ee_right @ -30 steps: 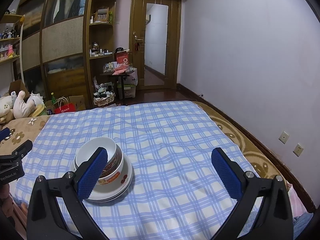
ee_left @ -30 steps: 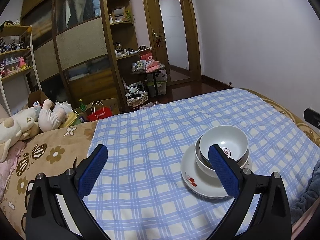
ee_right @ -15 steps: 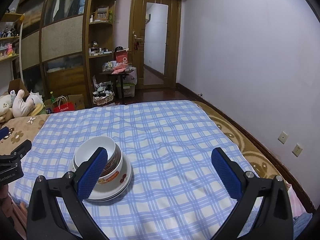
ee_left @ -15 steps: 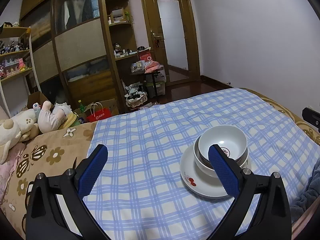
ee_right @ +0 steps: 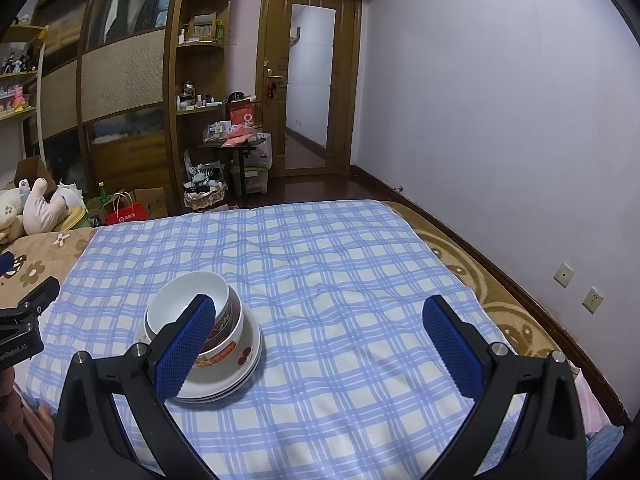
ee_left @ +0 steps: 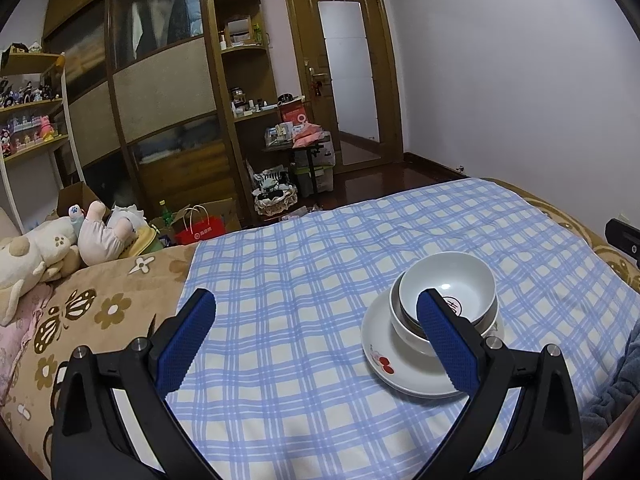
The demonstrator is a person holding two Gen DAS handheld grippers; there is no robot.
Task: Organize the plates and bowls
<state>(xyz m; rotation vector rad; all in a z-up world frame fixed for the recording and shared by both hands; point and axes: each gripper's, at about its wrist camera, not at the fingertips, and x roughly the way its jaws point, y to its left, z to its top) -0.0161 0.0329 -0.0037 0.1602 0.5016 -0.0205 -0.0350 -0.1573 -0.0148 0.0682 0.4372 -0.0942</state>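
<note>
- Evidently little is changing: compared with a second ago, both views are showing the same stack in nearly the same place, with only a slight drift of the cameras.
- On the bed, the crockery is sitting as one pile on the blue checked sheet (ee_right: pixel 344 280): the top white bowl (ee_left: pixel 452 288) is nesting inside a patterned bowl (ee_right: pixel 230 344), and both are resting on the stacked plates (ee_right: pixel 240 376).
- Nothing else of the task's kind is lying loose on the sheet in either view.
- The left gripper (ee_left: pixel 316 340) is hovering just short of the pile, its fingers (ee_left: pixel 186 344) spread wide and gripping nothing; the pile is showing behind its right finger, not between the two.
- The right gripper (ee_right: pixel 320 348) is likewise hanging above the sheet with fingers (ee_right: pixel 454 352) spread wide and empty, the pile sitting behind its left finger.
- Judging by this, the organizing is looking finished or nearly so, since bowls and plates are already gathered by size.
- The steadiness is suggesting a pause after the last placement rather than a new reach.
- The soft mattress is making a poor base, so any further nudge could be tipping the bowls.
</note>
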